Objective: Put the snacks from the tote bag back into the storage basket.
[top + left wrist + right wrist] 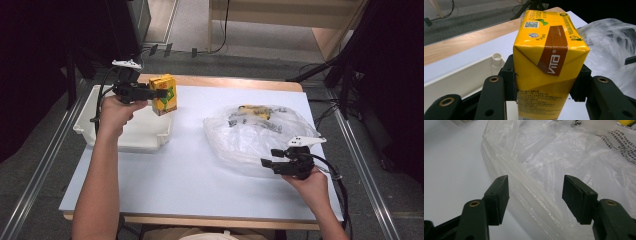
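Left claw (159, 93) is clamped on a yellow drink carton (163, 93), pads pressing both side faces; clear in the left gripper view, carton (549, 67) sits square between the jaws. Carton is upright, held up at the far right corner of the white bin (129, 131), which sits at the left edge of the worktop (190, 170). Can't tell if the carton's base touches anything.

Right claw (264, 163) is gaping wide, nothing gripped. It hovers at the near edge of the clear plastic bag (250, 135), mid-right on the worktop. In the right gripper view the bag's crinkled edge (541, 202) runs between the jaws, pads off it.
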